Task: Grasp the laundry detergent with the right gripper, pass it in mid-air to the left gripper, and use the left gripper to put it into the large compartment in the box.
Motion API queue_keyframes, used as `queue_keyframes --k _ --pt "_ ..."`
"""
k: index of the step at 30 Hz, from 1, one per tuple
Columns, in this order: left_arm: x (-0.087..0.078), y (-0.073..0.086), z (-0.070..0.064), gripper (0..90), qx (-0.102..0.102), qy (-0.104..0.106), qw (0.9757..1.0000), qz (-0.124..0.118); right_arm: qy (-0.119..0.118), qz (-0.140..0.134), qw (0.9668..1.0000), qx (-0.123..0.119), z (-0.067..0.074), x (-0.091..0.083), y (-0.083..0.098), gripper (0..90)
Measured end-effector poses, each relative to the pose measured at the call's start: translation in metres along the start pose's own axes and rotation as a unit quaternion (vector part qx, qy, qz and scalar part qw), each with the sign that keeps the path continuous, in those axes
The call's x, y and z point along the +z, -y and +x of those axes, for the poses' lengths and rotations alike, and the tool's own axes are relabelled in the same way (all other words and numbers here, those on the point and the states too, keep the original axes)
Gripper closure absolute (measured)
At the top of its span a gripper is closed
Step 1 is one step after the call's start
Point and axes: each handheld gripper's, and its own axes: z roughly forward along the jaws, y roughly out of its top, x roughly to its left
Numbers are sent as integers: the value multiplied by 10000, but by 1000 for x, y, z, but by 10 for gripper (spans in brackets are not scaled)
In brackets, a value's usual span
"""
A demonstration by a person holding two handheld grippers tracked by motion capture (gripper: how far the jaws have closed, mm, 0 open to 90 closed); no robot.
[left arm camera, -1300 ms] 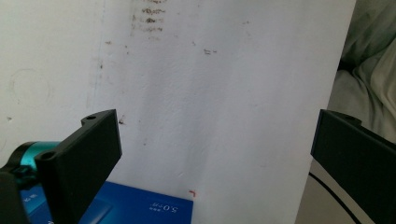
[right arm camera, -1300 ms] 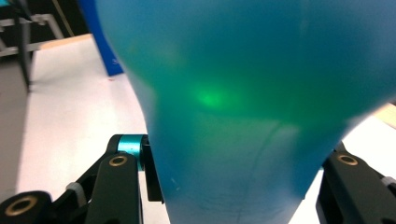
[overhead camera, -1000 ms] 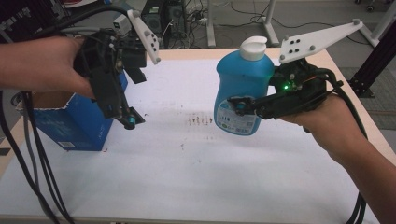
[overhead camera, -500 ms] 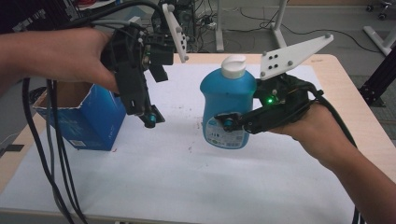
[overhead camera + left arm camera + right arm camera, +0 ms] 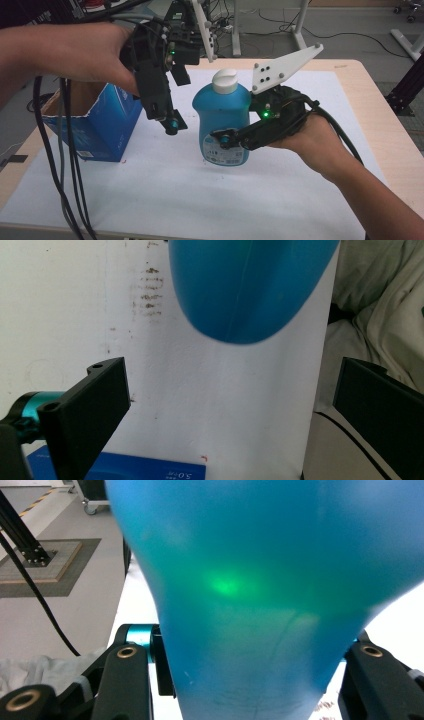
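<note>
1. High view: the right gripper (image 5: 226, 141) is clenched on the blue bottle (image 5: 223, 112), held upright above the desk (image 5: 390, 145).
2. Smooth, rounded plastic, probably slippery and weighty if full; gripping the flat lower body looks safest.
3. Left gripper (image 5: 170, 122) hangs released, jaws spread, just beside the bottle.
4. An open blue box (image 5: 107, 125) stands close at the left, cables (image 5: 65, 165) trailing by it.

My feeds are evenly lit and soft. The blue bottle (image 5: 260, 595) is blurred close up, with 1 green glare spot.
</note>
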Motion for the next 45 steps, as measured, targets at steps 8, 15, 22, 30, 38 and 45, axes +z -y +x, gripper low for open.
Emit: queue_keyframes --k 8,15,22,30,38,45 --pt "0 -6 -1 17 25 20 9999 -116 -153 117 9998 -93 2 18 -5 463" --pt "-1 -12 -4 17 106 32 9999 -133 -235 135 9995 -133 4 27 -9 463" --pt "2 -17 -5 17 147 22 9999 -85 -277 129 9994 -142 5 32 -13 463" --pt "5 -20 -5 17 204 23 9998 -54 -328 120 9993 -118 7 34 -18 463" --pt "8 -21 -4 22 263 90 9996 -2 -335 134 9993 -104 6 33 -18 462" --pt "8 -22 -3 92 316 111 9994 -34 -330 121 9993 -99 6 33 -18 462"
